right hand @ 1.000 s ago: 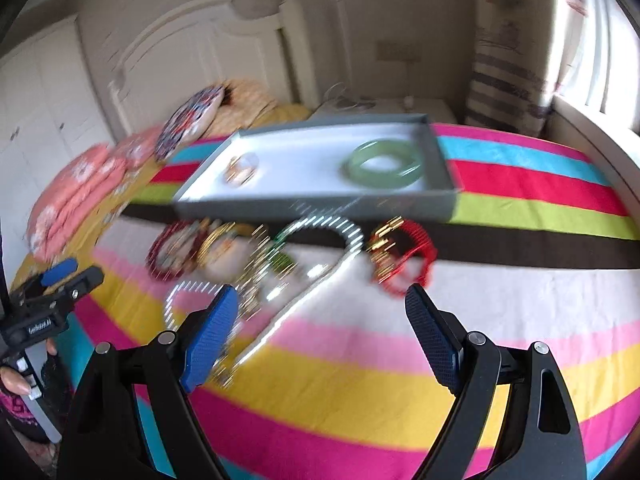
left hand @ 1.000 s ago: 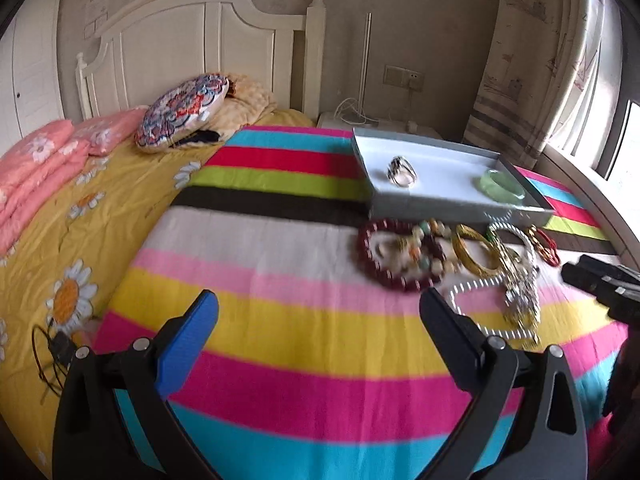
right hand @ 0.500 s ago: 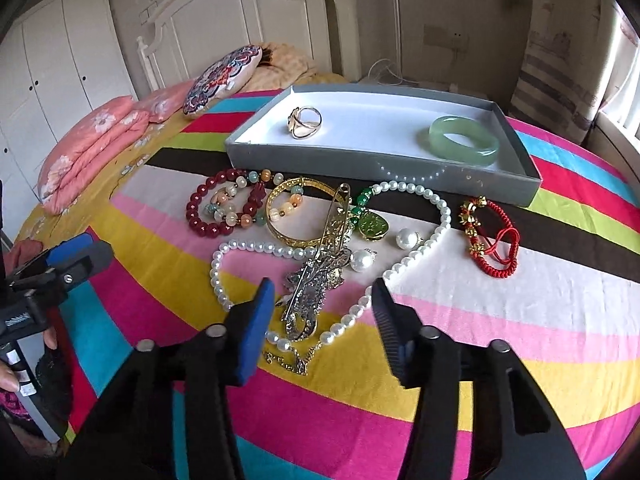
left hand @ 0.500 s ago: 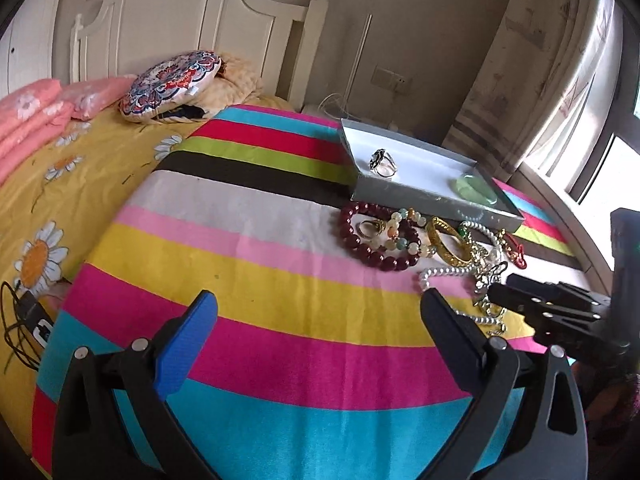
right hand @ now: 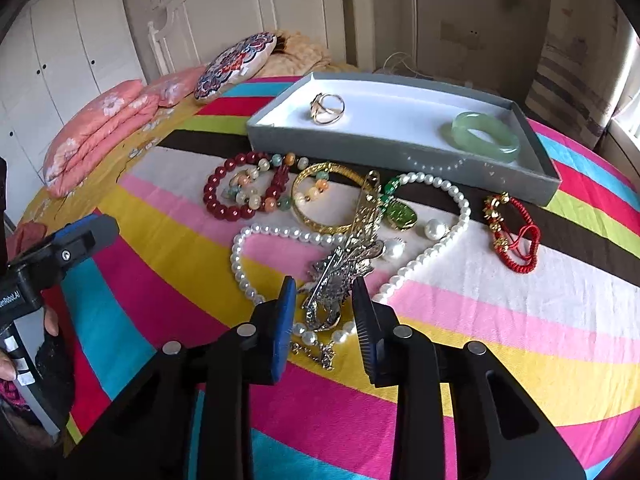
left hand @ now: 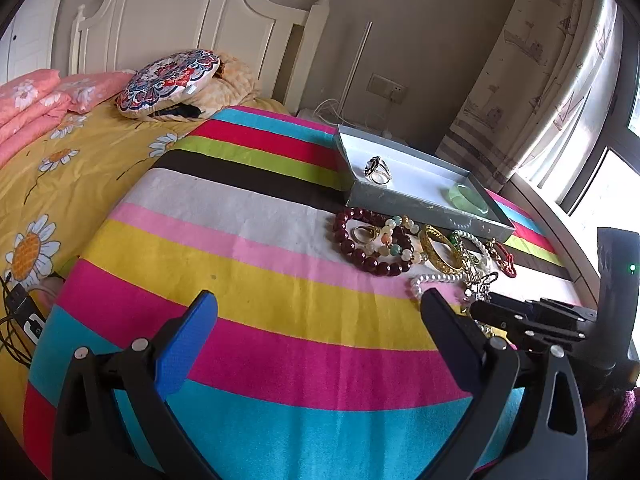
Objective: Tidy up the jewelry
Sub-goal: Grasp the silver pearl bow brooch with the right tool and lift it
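Observation:
A grey tray (right hand: 360, 140) on the striped bedspread holds a ring (right hand: 327, 107) and a green jade bangle (right hand: 485, 136). In front of it lie a dark red bead bracelet (right hand: 224, 196), a gold bangle (right hand: 316, 200), a pearl necklace (right hand: 440, 240), a green pendant (right hand: 400, 213), a red cord bracelet (right hand: 512, 232) and a silver brooch (right hand: 340, 272). My right gripper (right hand: 324, 300) is partly closed, its jaws on either side of the brooch's near end, a gap still showing. My left gripper (left hand: 316, 308) is open and empty over the stripes, left of the pile. The tray (left hand: 400, 196) shows there too.
The bed's white headboard (left hand: 192, 28) and pillows (left hand: 168, 80) lie at the far end. A yellow flowered quilt (left hand: 60, 168) covers the left side. A curtain and window (left hand: 560, 100) stand on the right. A cable and plug (left hand: 20, 312) hang at the left edge.
My right gripper has come down toward the pile and narrowed its jaws around the silver brooch. My left gripper has drawn back and swung left, staying open.

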